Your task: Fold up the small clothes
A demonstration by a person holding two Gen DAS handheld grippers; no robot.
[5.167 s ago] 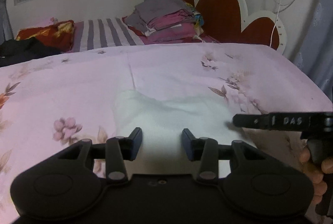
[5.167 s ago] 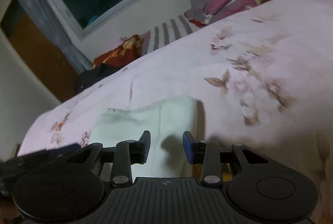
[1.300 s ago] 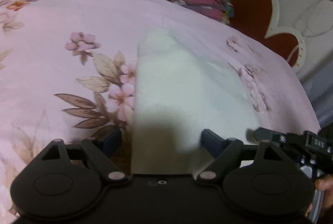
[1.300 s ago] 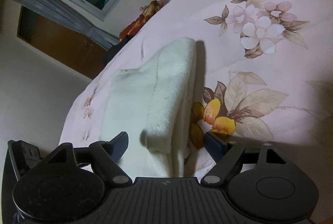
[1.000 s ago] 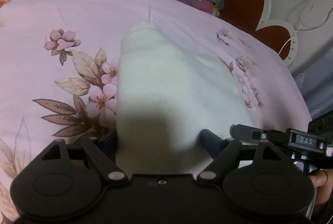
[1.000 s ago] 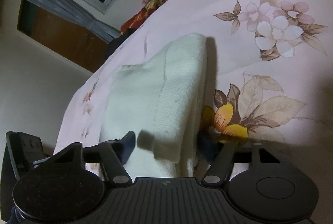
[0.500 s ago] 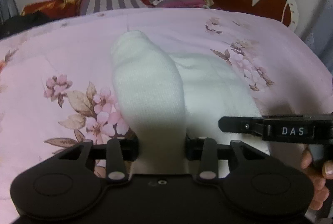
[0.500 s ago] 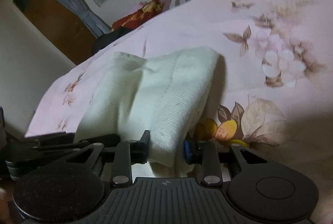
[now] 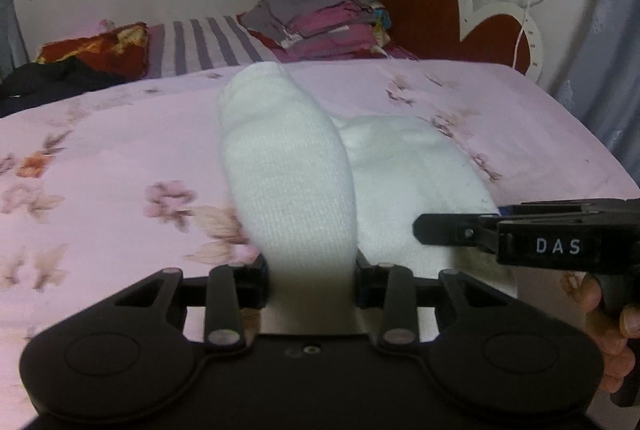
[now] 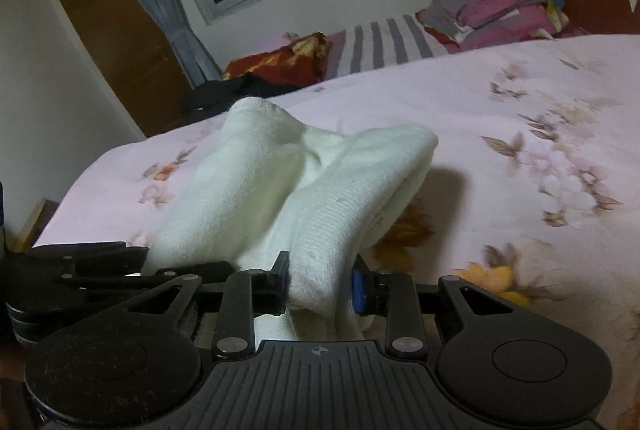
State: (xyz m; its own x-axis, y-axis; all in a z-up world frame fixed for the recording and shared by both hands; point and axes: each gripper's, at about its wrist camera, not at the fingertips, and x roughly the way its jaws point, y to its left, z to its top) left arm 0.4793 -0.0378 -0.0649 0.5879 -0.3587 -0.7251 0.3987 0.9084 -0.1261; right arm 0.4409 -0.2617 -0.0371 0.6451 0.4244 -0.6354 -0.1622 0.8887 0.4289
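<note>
A white knit garment lies on the pink floral bedsheet, its near edge raised off the bed. My left gripper is shut on the garment's near left corner, which rises in a ridge away from me. My right gripper is shut on the near right corner of the same garment. The right gripper also shows at the right of the left wrist view, and the left gripper at the left of the right wrist view. The garment's far part rests on the sheet.
A stack of folded clothes sits at the bed's far end by the red and white headboard. A striped cloth, a red patterned cloth and a black garment lie far left. A wooden door stands left.
Both grippers closed on the garment's near corners and have lifted them off the sheet. The cloth now bunches into two raised ridges, and both views tilted up toward the window.
</note>
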